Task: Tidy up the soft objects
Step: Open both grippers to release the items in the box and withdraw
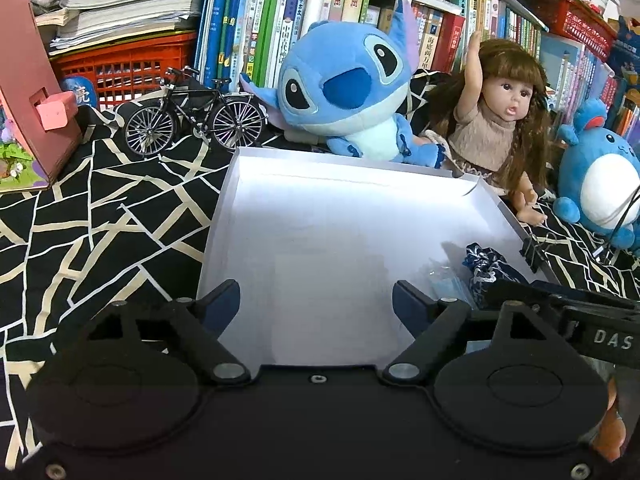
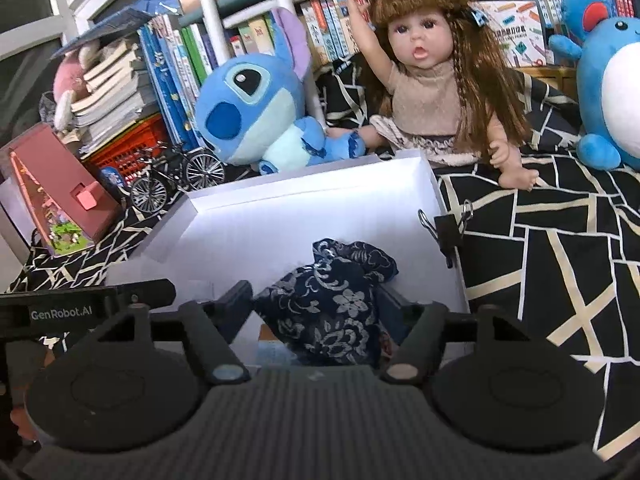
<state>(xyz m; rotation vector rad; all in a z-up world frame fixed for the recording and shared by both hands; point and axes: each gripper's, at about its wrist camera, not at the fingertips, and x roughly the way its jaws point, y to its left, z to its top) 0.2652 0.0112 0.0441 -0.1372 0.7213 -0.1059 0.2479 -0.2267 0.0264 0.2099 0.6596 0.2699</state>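
- Right gripper (image 2: 316,304) has its jaws spread around the navy floral pouch (image 2: 336,300), which lies in the white tray's (image 2: 224,216) near right corner; pad contact is unclear.
- Only the left view shows the left gripper (image 1: 316,300), open over bare tray floor.
- A binder clip (image 2: 446,230) grips the tray's right rim.
- Beyond the far rim sit a blue plush (image 1: 344,92) and a doll (image 2: 432,80).

Black cloth (image 1: 100,216) with cream lines, bearing white tray (image 1: 224,216), toy bicycle (image 1: 192,120), plush toys, doll (image 2: 424,80)
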